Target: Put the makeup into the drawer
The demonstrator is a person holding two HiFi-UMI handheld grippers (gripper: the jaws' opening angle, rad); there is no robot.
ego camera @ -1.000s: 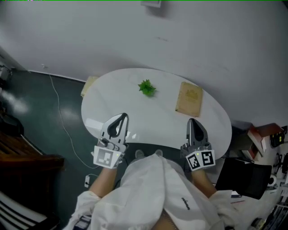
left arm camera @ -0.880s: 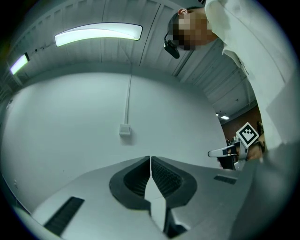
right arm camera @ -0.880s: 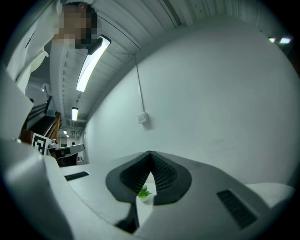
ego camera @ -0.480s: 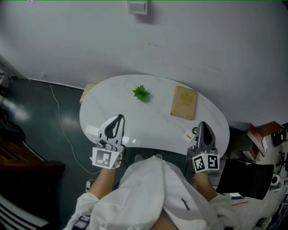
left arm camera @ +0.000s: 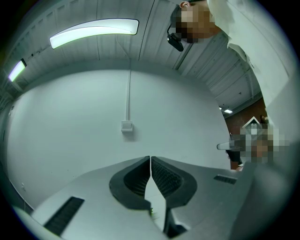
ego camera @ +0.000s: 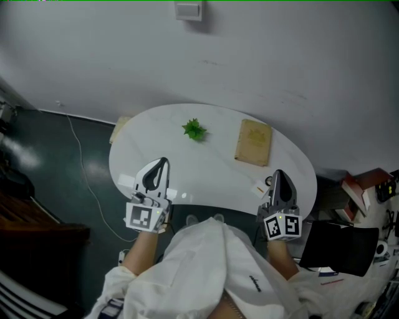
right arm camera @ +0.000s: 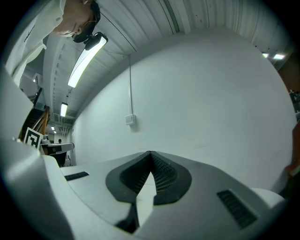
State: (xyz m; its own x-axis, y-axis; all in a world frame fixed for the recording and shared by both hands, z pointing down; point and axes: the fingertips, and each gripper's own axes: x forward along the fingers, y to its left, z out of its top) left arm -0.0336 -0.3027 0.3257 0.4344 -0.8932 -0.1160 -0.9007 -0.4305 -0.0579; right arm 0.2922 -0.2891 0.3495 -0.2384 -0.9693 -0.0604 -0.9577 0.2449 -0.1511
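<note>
A white oval table stands against a pale wall. My left gripper hangs over the table's near left part, shut and empty. In the left gripper view its jaws meet at the tips with nothing between them. My right gripper is at the table's near right edge, also shut and empty, and its tips touch. Just left of it lie a small pale item and a small dark item, too small to tell what they are. No drawer shows.
A small green plant and a flat tan box lie on the far half of the table. A white card lies at its left edge. A wall switch is above. Cluttered shelves stand at the right.
My right gripper has moved right along the table's near edge, and the two small items now show beside it. The left gripper has stayed where it was.
</note>
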